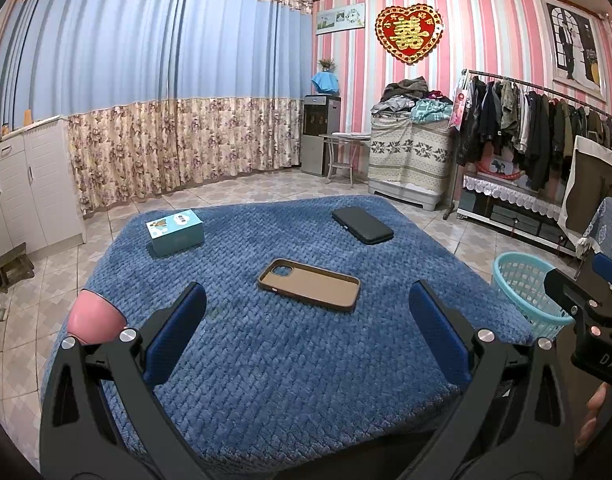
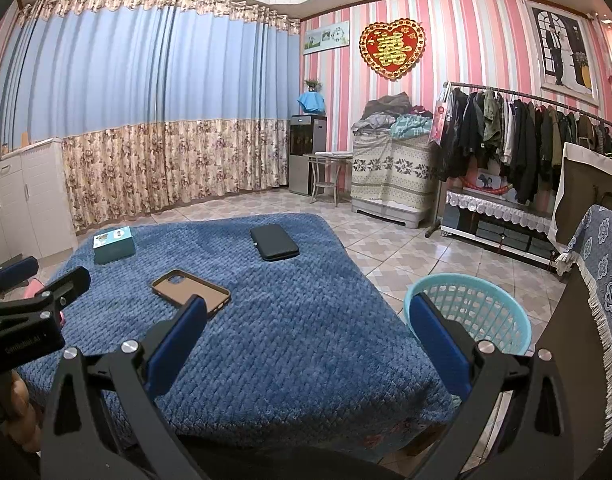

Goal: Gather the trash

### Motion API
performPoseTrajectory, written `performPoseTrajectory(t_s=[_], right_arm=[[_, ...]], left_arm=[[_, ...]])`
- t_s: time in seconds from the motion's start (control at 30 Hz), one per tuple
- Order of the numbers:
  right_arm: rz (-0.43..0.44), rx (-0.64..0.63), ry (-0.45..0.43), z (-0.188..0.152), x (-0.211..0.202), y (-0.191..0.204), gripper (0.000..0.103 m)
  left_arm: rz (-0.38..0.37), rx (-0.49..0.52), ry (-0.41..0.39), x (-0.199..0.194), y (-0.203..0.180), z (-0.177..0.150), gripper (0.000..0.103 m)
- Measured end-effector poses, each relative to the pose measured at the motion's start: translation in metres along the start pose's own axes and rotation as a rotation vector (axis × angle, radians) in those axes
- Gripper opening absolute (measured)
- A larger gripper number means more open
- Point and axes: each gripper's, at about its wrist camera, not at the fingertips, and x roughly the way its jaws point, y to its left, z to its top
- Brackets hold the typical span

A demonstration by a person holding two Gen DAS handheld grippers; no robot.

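Both my left tool and right tool gape apart, holding nothing. On the table ahead I see no obvious trash. The basket, just right of my right tool, looks empty.

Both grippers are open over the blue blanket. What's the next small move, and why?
Probably ease the open left gripper forward over the brown empty phone case; it lies nearest, straight ahead between the fingers. No obvious scrap shows, and the turquoise plastic basket waits beside the open right gripper.
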Motion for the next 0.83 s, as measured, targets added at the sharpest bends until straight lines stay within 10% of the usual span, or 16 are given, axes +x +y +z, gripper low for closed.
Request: performPoseTrajectory(t_s=[0.83], right_arm=[[-0.003,0.001,0.0,0.0,0.0,0.0,0.099]], left_arm=[[-0.006,0.02,-0.014,-0.001,0.002,0.012,0.098]])
